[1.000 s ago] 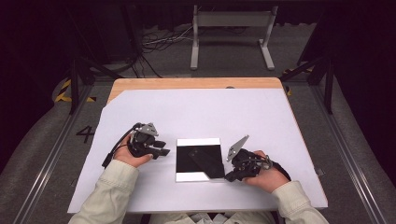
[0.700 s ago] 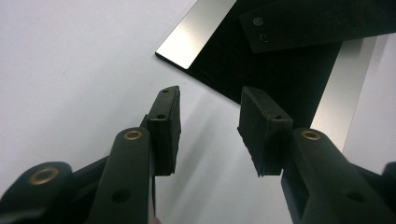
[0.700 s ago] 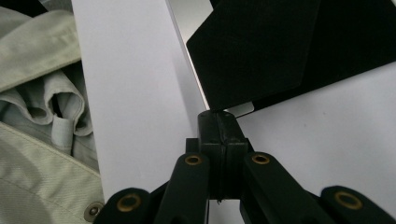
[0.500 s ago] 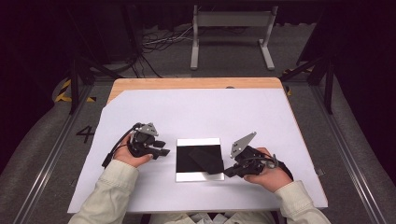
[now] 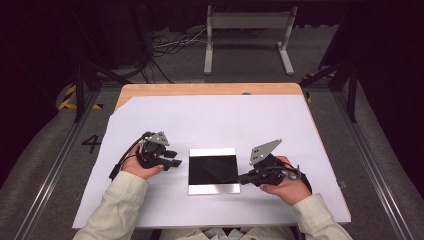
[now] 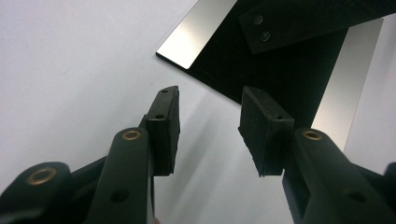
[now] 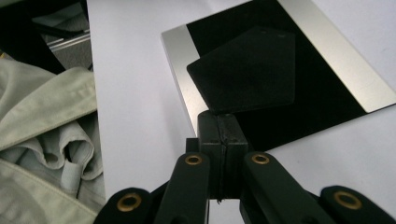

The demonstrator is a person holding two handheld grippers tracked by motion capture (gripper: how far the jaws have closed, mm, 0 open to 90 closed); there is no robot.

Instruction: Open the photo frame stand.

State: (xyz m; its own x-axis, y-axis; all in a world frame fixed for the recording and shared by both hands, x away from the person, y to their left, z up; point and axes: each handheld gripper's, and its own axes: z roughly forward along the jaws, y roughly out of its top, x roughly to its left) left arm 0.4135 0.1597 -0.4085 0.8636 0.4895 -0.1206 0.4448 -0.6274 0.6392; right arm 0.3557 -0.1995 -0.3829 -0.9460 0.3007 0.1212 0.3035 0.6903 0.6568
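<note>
Black and glossy with silvery strips along two edges, the square plate (image 5: 213, 170) lies flat on the white sheet (image 5: 215, 125). Just left of the plate, the left gripper (image 5: 172, 158) is released, holding nothing. At the plate's right edge, the right gripper (image 5: 242, 176) is clenched, its tips over the dark surface.

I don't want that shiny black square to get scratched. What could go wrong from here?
The right gripper has its fingers shut right at the edge of the glossy black plate. A push could scratch the plate or slide it across the white sheet. The left gripper is open beside the plate's opposite side. If it closes off-centre, the thin plate might slip out or tip.
</note>
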